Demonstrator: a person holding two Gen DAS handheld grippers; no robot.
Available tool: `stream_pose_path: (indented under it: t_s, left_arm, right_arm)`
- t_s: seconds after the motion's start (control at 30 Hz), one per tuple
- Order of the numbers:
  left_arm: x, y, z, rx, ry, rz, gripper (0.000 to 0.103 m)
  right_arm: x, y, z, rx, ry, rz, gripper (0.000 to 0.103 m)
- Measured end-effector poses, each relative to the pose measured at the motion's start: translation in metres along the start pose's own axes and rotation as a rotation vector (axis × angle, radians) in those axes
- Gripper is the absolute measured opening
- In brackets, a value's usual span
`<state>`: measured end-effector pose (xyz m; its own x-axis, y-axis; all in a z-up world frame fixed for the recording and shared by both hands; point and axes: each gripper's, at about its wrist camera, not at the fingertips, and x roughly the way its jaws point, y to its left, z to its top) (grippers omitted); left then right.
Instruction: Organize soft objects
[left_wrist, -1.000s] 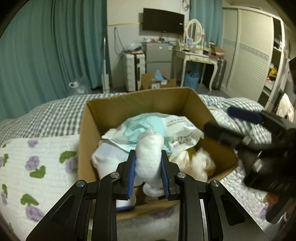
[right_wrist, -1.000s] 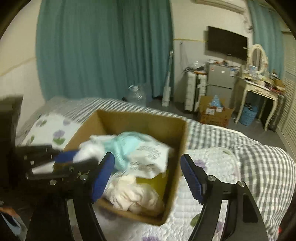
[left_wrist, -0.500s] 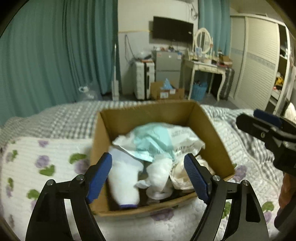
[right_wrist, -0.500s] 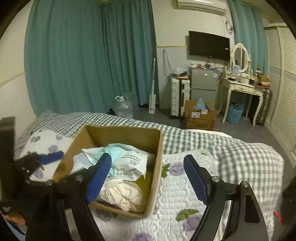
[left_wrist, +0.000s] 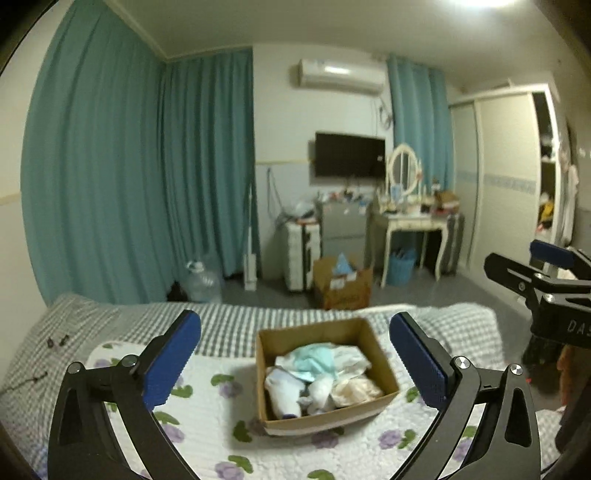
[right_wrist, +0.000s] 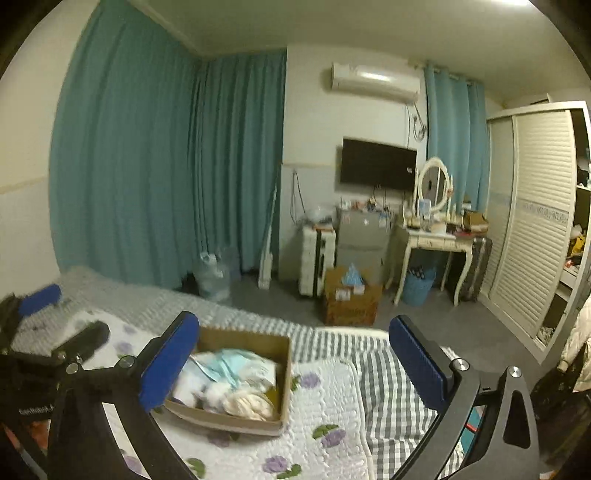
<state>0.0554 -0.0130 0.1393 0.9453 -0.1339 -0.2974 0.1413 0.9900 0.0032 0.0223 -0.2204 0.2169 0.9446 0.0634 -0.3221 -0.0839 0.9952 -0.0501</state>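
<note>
A brown cardboard box stands on the flowered quilt on the bed. It holds soft things: a white sock, a light blue and white plastic pack, cream cloth. The box also shows in the right wrist view. My left gripper is open and empty, raised well above and behind the box. My right gripper is open and empty, held high to the right of the box. Each gripper shows at the edge of the other's view.
The white quilt with purple flowers lies over a grey checked bedcover. Beyond the bed are teal curtains, a water jug, a white suitcase, a second cardboard box, a dressing table and a wardrobe.
My left gripper opened and dropped the white sock into the box. Both grippers then drew back and rose, so the box now looks small and far.
</note>
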Motion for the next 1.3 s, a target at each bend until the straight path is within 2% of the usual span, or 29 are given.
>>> stream_pose_path:
  t_s: [0.17,0.23,0.4,0.53,0.7,0.83,1.07,1.3]
  left_arm:
    - [-0.025,0.004,-0.008,0.006,-0.046,0.047,0.103]
    - [-0.028,0.007,-0.025,-0.003,-0.066,0.071,0.103]
    - [-0.008,0.022,-0.071,-0.063,-0.041,0.127,0.103]
    - [0.019,0.024,-0.103,-0.026,-0.017,0.184,0.103]
    - [0.032,0.029,-0.129,-0.053,0.059,0.157,0.103]
    - [0.032,0.024,-0.132,-0.025,0.066,0.159,0.103]
    - [0.035,0.027,-0.135,-0.048,0.081,0.129,0.103]
    - [0.036,0.029,-0.137,-0.054,0.092,0.133,0.103]
  right_arm:
    - [-0.025,0.014,-0.007,0.006,-0.051,0.004,0.103]
    - [-0.026,0.016,-0.023,0.033,-0.064,0.026,0.103]
    - [-0.002,0.022,-0.080,0.056,-0.071,0.073,0.103]
    - [0.038,0.024,-0.117,0.040,0.017,0.082,0.103]
    - [0.063,0.031,-0.145,0.003,0.065,0.051,0.103]
    - [0.068,0.029,-0.150,0.021,0.094,0.049,0.103]
    - [0.062,0.029,-0.145,0.031,0.080,0.038,0.103]
    - [0.064,0.030,-0.147,0.026,0.081,0.034,0.103]
